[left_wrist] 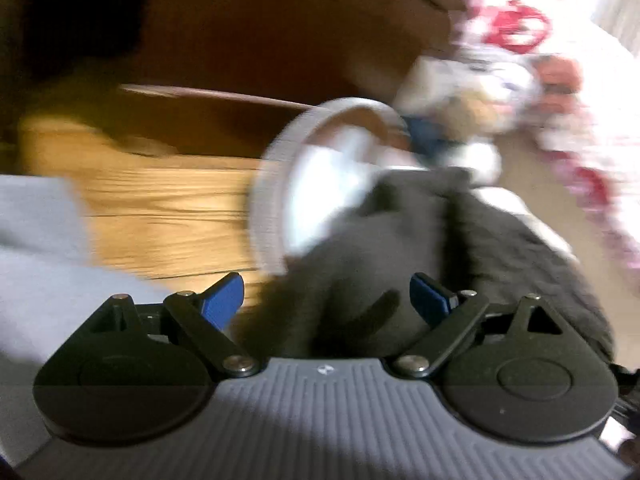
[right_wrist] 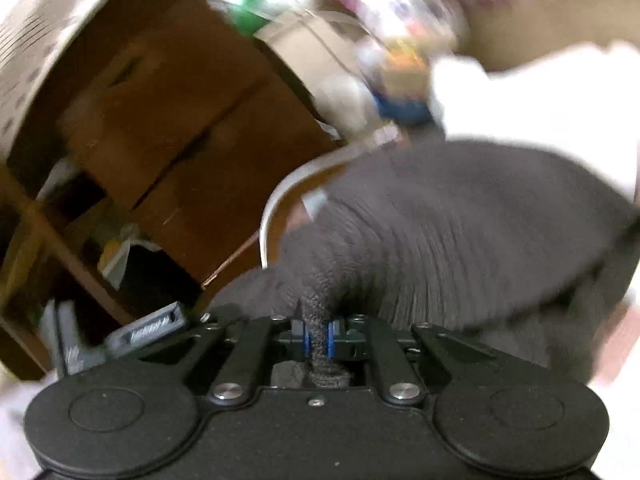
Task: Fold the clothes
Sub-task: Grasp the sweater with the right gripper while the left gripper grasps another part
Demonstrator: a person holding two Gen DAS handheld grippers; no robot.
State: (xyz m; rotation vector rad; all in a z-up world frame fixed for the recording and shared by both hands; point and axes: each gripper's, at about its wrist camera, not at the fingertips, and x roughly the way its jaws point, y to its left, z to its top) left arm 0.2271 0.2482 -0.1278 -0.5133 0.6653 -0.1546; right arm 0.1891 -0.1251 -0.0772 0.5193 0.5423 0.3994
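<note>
1. My left gripper [left_wrist: 326, 300] has its jaws spread wide, the blue pads [left_wrist: 224, 298] standing far apart with nothing pressed between them.
2. A dark grey knitted garment [left_wrist: 420, 248] lies bunched directly ahead of that left gripper; its cloth reaches into the gap between the pads, but neither pad presses on it.
3. My right gripper [right_wrist: 318, 338] is pressed together on a fold of the same dark grey knitted garment [right_wrist: 460, 232], the ribbed cloth pinched between its two blue pads and bunching out both in front of and behind them.
4. From the right wrist view the rest of the garment spreads away to the right in a broad draped mass, with white fabric [right_wrist: 540, 104] behind it.
5. A round pale grey basket rim [left_wrist: 280, 160] sits just behind the garment in the left wrist view, partly covered by it.
6. Brown cardboard boxes [right_wrist: 192, 120] stand to the left of the garment, near a wooden floor [left_wrist: 168, 216].
7. A white cloth with red print [left_wrist: 520, 32] lies at the upper right, too blurred for me to tell more.
8. Both views are smeared, so finer detail escapes me.
</note>
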